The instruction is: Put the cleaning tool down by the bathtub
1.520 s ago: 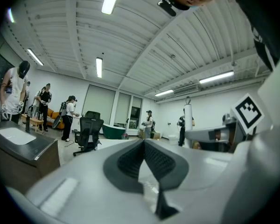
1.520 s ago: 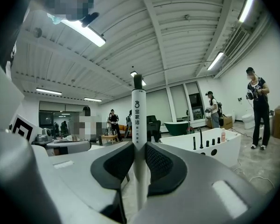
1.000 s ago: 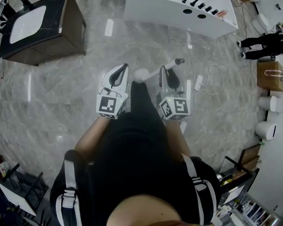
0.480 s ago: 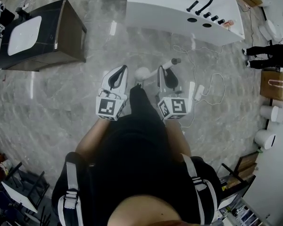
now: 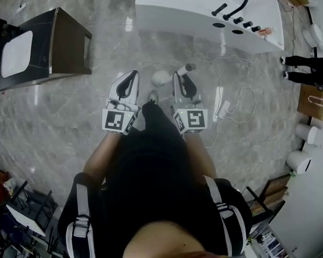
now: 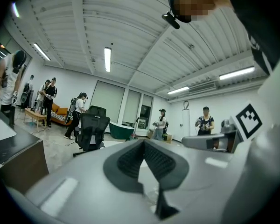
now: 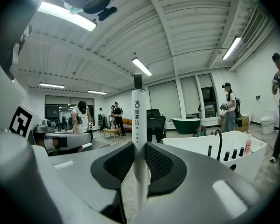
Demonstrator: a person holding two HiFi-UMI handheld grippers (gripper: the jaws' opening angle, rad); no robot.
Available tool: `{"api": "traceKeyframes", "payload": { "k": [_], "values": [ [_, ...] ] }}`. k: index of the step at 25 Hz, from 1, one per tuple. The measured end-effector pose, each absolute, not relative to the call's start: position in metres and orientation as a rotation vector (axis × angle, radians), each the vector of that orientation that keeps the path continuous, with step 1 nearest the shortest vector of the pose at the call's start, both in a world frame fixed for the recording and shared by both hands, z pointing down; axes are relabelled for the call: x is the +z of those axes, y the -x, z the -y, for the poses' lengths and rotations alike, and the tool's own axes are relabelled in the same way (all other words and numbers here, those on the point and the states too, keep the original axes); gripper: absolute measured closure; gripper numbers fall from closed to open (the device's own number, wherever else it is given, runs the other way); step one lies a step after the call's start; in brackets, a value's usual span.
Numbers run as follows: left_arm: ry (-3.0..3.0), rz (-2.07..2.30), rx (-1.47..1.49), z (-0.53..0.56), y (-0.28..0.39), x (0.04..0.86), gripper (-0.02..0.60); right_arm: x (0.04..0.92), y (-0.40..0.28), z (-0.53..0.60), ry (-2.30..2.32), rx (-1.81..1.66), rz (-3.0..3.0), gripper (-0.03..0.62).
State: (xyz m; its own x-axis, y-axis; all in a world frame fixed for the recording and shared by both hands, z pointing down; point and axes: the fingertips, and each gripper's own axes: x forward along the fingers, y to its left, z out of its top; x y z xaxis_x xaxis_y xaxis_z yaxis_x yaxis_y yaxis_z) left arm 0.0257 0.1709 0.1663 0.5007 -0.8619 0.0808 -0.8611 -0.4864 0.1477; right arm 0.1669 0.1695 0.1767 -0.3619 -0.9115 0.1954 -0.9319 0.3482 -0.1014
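The cleaning tool (image 5: pixel 184 69) is a white stick with a dark cap and a round white head (image 5: pixel 160 78). My right gripper (image 5: pixel 181 83) is shut on its handle, which crosses the jaws. In the right gripper view the handle (image 7: pixel 138 111) stands upright between the pads of my right gripper (image 7: pixel 140 146). My left gripper (image 5: pixel 125 86) hangs beside it to the left, shut with nothing in it; its pads meet at the tips in the left gripper view (image 6: pixel 143 143). The white bathtub (image 5: pixel 204 7) with black taps lies just ahead, also in the right gripper view (image 7: pixel 214 146).
A dark cabinet with a white basin (image 5: pixel 43 44) stands at the left. A white cable and power strip (image 5: pixel 223 109) lie on the marble floor right of my grippers. A person (image 5: pixel 307 69), a paper bag (image 5: pixel 312 104) and white cylinders (image 5: pixel 300 160) are at the right. Behind, a black office chair (image 6: pixel 93 129).
Both grippers have moved forward over the floor toward the bathtub, which now lies nearer. The tool stays clamped in the right gripper.
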Motion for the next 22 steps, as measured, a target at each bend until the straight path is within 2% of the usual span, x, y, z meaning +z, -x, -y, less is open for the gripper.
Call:
{"api": "traceKeyframes", "payload": {
  "k": [11,22],
  "values": [
    [-2.563,1.545,0.030,-0.095,-0.049,0.178,0.572,0.202,-0.193,-0.094,-1.694,0.327,2.493,0.514],
    [-2.547,1.572,0.045,-0.045,-0.013,0.198,0.572,0.230,-0.165,-0.037,-1.722,0.372,2.480,0.514]
  ]
}}
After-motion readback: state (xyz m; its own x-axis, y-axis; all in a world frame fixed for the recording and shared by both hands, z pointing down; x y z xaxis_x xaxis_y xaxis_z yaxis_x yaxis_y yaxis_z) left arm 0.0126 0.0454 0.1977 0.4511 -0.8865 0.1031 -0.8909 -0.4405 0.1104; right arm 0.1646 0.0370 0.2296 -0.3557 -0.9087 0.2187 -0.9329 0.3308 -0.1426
